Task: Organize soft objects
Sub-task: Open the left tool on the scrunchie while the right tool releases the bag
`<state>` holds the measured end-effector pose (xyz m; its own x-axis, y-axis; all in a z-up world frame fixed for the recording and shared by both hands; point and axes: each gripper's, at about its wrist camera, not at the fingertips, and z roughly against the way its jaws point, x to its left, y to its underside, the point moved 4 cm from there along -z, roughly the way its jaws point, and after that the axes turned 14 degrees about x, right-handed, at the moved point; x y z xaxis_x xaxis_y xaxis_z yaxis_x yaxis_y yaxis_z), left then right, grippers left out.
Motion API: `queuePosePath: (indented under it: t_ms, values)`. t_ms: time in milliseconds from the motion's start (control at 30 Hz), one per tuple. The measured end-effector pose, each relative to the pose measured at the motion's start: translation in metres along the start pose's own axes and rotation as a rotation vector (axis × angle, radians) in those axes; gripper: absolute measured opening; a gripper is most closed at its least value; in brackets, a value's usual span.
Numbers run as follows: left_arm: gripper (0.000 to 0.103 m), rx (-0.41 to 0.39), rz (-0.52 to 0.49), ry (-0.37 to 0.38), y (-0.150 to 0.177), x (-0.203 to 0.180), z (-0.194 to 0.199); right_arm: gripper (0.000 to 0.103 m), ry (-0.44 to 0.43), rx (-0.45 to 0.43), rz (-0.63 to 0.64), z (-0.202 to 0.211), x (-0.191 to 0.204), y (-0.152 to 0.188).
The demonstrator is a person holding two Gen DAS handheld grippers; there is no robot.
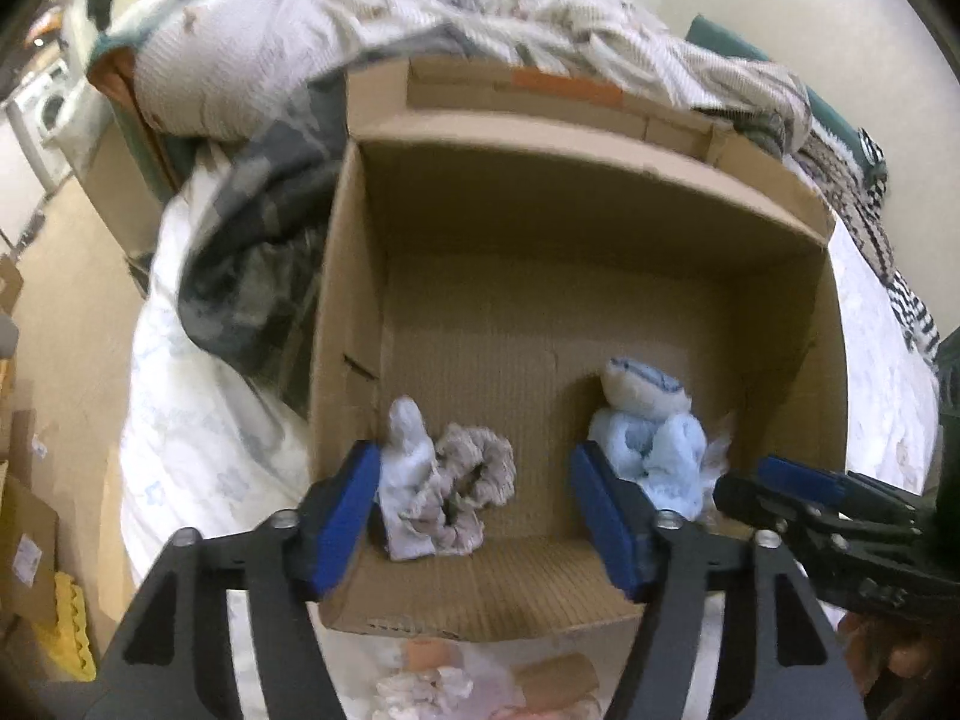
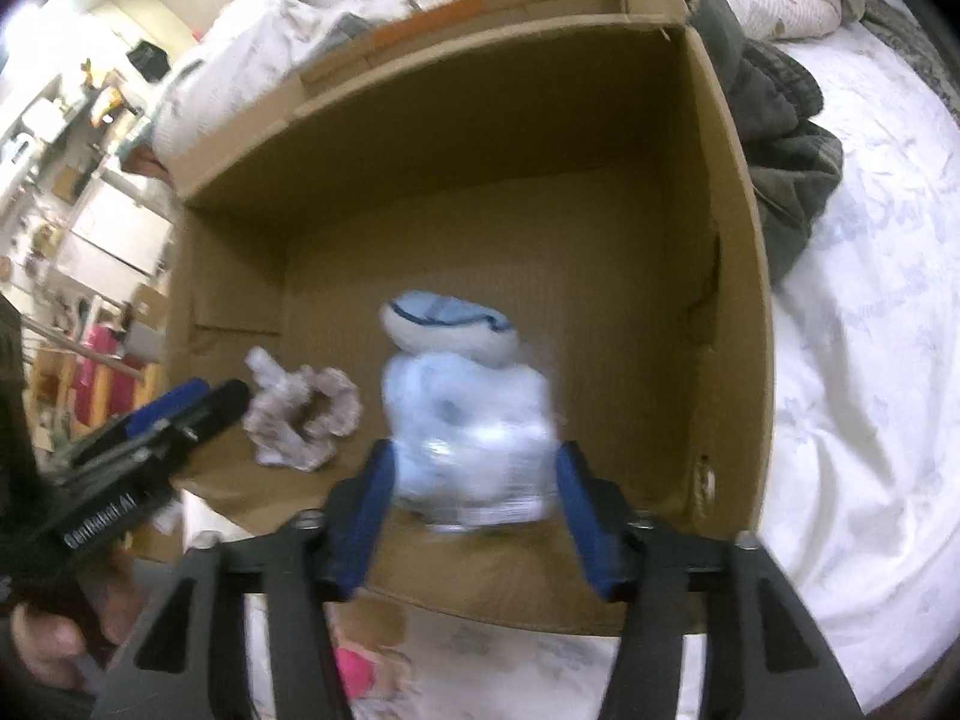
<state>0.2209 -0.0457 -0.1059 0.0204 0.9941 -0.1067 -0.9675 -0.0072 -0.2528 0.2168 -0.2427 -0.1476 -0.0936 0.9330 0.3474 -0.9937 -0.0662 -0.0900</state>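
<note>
An open cardboard box [image 1: 600,210] [image 2: 732,240] stands on the bed. On its floor lie a grey-white sock bundle [image 1: 447,483] [image 2: 303,417] at the left and a light blue soft bundle [image 1: 654,450] [image 2: 468,420] with a white-blue rolled sock [image 1: 645,387] [image 2: 447,330] behind it. My left gripper [image 1: 477,519] is open above the near box edge, over the grey-white bundle. My right gripper [image 2: 471,516] is open with its fingers on either side of the blurred blue bundle, not pressing it. It shows at the right in the left wrist view [image 1: 798,480].
A rumpled striped blanket [image 1: 540,18] and dark clothing [image 1: 258,276] [image 2: 786,192] crowd the box's far and left sides. White bedding [image 2: 858,390] lies around it. More soft items [image 1: 432,684] and a pink one [image 2: 360,672] lie in front of the box. Room furniture stands at the far left.
</note>
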Motion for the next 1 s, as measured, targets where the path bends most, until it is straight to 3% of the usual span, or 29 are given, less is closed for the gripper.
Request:
queuePosePath:
  t_ms: [33, 100, 200, 367, 633, 767, 1000]
  values:
    - [0.065, -0.011, -0.006, -0.004, 0.0, -0.001, 0.001, 0.078, -0.003, -0.014, 0.009, 0.003, 0.002, 0.0]
    - [0.065, -0.018, -0.03, -0.028, 0.0, -0.005, 0.003, 0.083, 0.004, -0.036, 0.018, 0.007, 0.005, -0.001]
    - [0.065, -0.018, -0.052, -0.092, -0.001, -0.008, 0.002, 0.103, 0.005, -0.06, 0.02, 0.011, 0.007, -0.002]
    - [0.065, -0.035, -0.055, -0.101, -0.003, -0.007, 0.006, 0.103, -0.004, -0.118, 0.036, 0.022, 0.009, -0.004]
    - [0.065, -0.037, -0.021, -0.08, -0.003, -0.001, 0.009, 0.103, 0.018, -0.115, 0.027, 0.019, 0.011, -0.004]
    - [0.065, -0.058, -0.011, -0.022, 0.003, 0.0, 0.023, 0.103, 0.021, -0.116, 0.021, 0.02, 0.01, -0.003]
    - [0.065, -0.087, -0.021, -0.062, 0.01, 0.005, 0.043, 0.103, 0.016, -0.14, 0.015, 0.029, 0.013, 0.004]
